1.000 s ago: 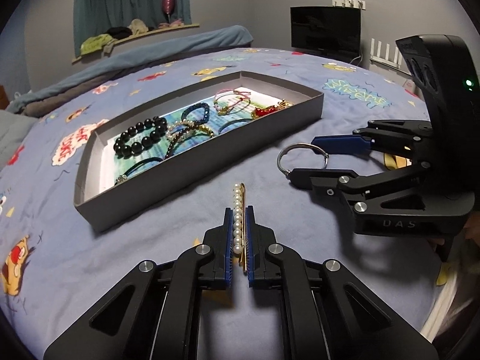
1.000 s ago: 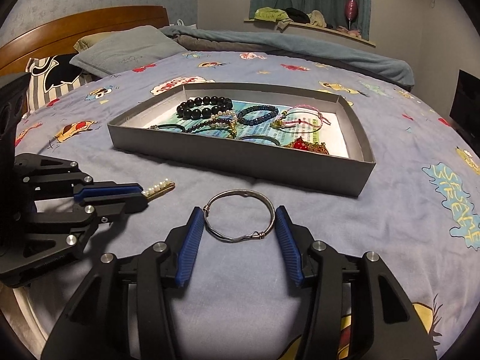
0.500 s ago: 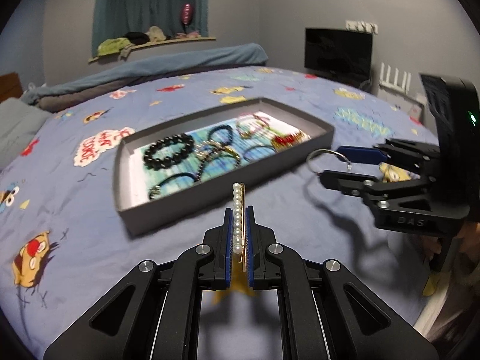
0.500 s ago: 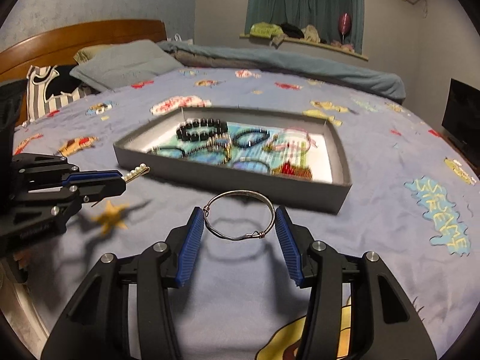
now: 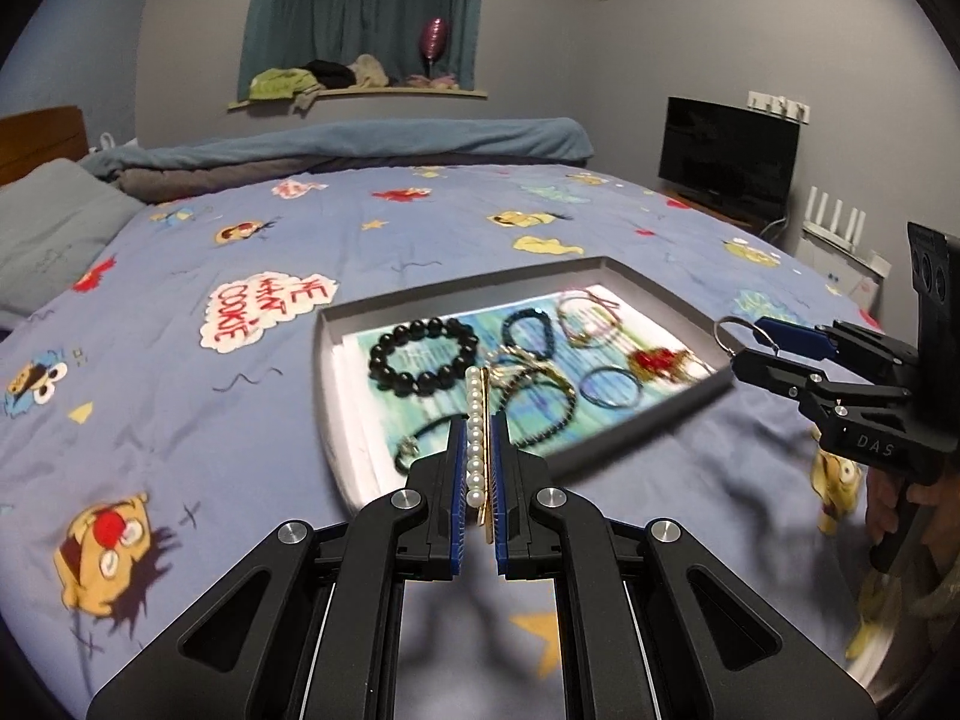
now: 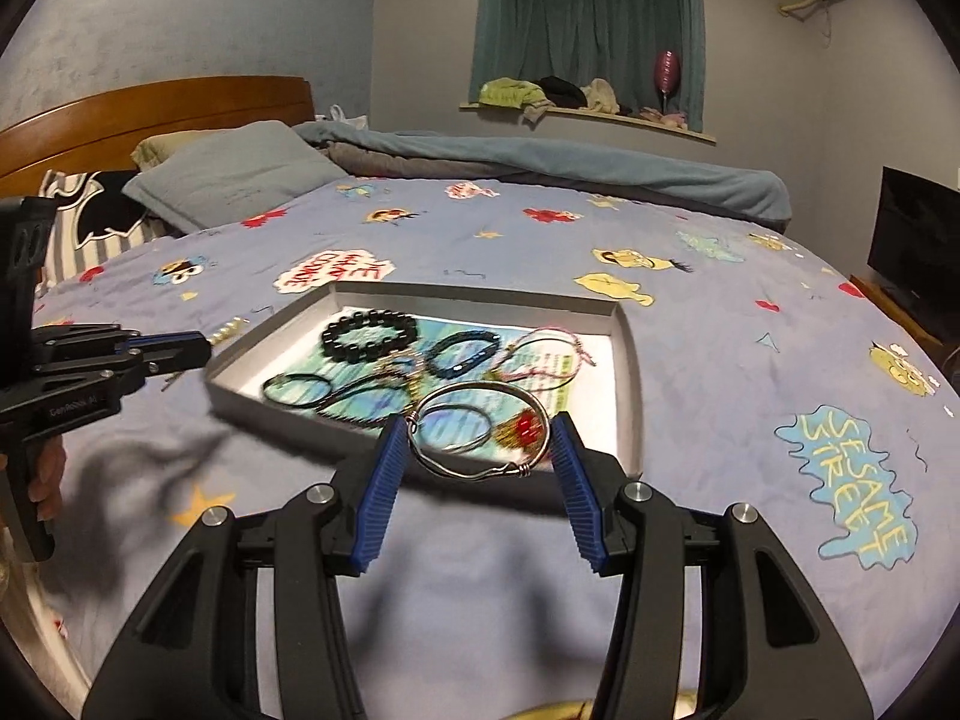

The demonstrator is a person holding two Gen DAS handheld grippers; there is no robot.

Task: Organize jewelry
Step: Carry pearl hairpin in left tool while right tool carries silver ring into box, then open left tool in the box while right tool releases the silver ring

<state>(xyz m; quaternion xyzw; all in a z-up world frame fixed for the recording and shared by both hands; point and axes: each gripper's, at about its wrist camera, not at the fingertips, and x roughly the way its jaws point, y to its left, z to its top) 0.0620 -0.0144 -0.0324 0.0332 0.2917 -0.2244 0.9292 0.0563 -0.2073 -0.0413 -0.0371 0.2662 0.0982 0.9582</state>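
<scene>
Two held pieces: pearl-row clip (image 5: 475, 432), wire bangle (image 6: 477, 429).

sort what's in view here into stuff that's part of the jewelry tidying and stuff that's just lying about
Part of the job:
pearl clip
wire bangle
grey tray
black bead bracelet

Just lying about:
pillow
blanket
screen
clothes on sill

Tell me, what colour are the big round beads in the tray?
The beaded bracelet is glossy black, clearest from the left wrist view.
</scene>
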